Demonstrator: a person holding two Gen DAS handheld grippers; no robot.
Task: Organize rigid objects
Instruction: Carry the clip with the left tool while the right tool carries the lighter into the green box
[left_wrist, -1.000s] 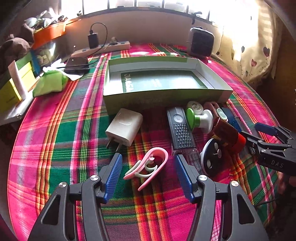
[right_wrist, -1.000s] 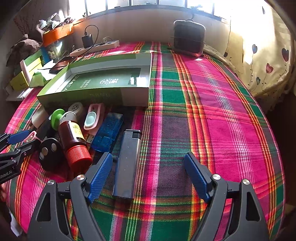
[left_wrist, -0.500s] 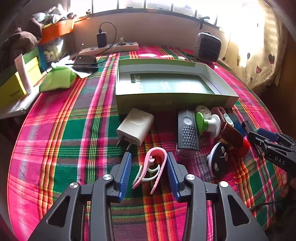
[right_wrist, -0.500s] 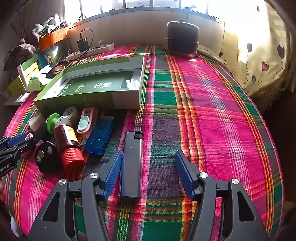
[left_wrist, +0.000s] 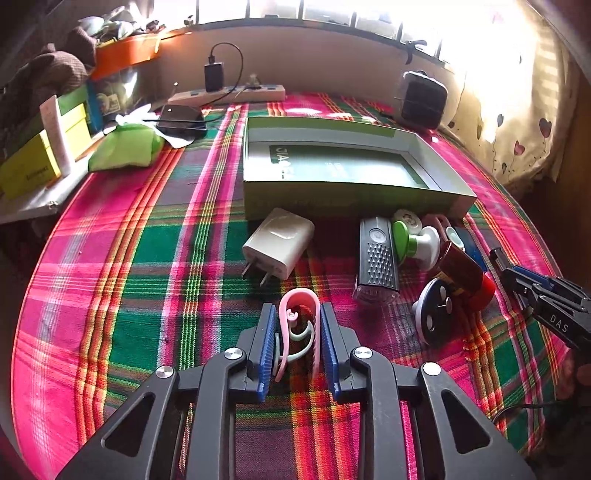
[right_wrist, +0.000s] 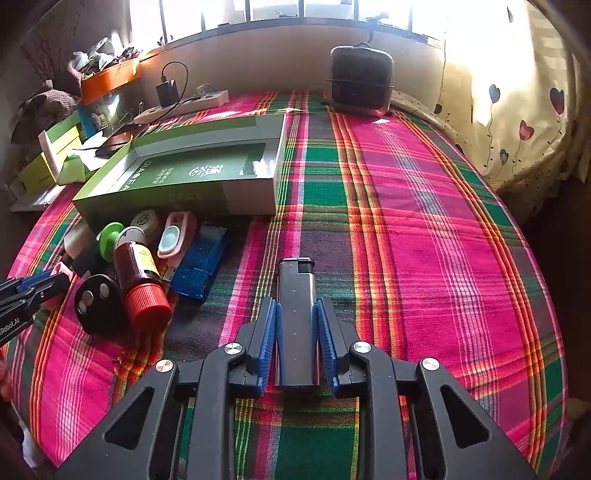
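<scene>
1. Left tongs: the jaws have just been closing and now pinch a pink ear-hook clip between their blue pads, its looped end poking out ahead of the tips; it looks gripped ready for lifting.
2. Right tongs: these have also just been closing, and now squeeze a silver lighter lengthwise, its black cap pointing away from the tips.
3. Ahead of both tongs lies an open green box on the plaid tabletop, probably the place where the items will go.
4. Between the two tongs, just before the box, wait a white charger plug, a black torch, a red-capped bottle and a blue USB stick.
</scene>
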